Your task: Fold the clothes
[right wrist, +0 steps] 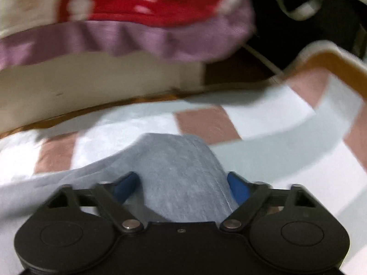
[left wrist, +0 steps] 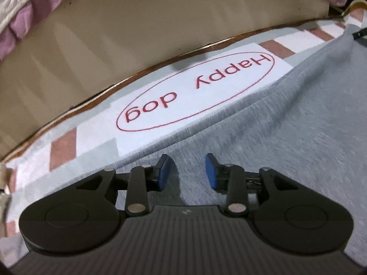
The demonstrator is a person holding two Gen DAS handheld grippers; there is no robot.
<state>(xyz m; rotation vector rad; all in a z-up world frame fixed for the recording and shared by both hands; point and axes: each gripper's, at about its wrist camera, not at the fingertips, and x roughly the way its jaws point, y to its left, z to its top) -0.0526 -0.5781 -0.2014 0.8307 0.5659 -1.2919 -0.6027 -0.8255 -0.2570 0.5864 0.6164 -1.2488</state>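
A grey knit garment (left wrist: 286,137) lies spread over a checked mat. My left gripper (left wrist: 189,171) hovers low over the garment's near-left part, open, its blue pads (left wrist: 165,171) apart with only flat cloth under the gap. In the right wrist view a raised corner of the same grey garment (right wrist: 181,171) humps up between the fingers of my right gripper (right wrist: 182,186). That gripper stands wide open, with one blue pad (right wrist: 238,189) on each side of the hump. The view is blurred, so I cannot tell whether the pads touch the cloth.
The mat (left wrist: 96,146) has pink, white and pale squares and a white label reading "Happy dog" (left wrist: 195,91). Its brown edge (left wrist: 137,75) meets a beige surface (left wrist: 137,27). A purple-frilled cushion (right wrist: 137,39) with red spotted fabric (right wrist: 149,2) lies beyond.
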